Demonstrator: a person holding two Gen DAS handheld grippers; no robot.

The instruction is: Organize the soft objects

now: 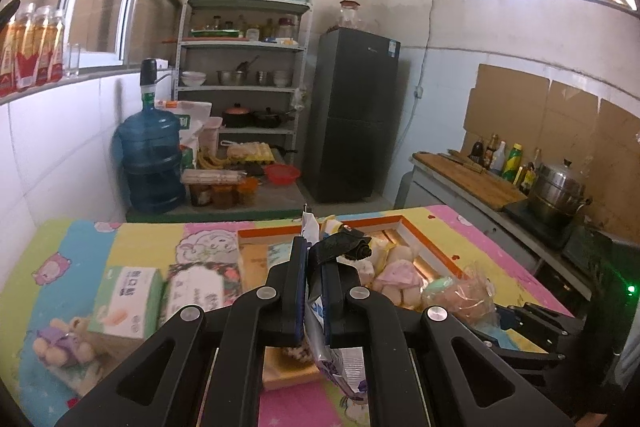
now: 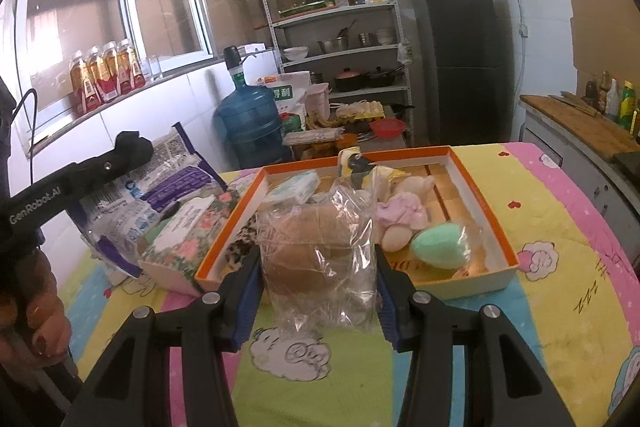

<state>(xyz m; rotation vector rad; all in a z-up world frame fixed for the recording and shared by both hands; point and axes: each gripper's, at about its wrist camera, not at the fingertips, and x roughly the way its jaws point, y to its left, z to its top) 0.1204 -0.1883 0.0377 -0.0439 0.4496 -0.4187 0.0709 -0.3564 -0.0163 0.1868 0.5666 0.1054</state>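
Bread [image 2: 308,247] in crinkled clear bag sits between right gripper [image 2: 316,291] fingers.

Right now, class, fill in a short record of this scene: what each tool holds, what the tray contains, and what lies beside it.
left tool: shut on a purple-and-white packet
right tool: gripping a clear bag with a brown item
tray: orange-rimmed, holds a green sponge and a pink soft item
beside tray: floral tissue pack
surface: cartoon-print cloth

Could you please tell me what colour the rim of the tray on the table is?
Orange, with white outer walls. The tray shows best in the right wrist view.
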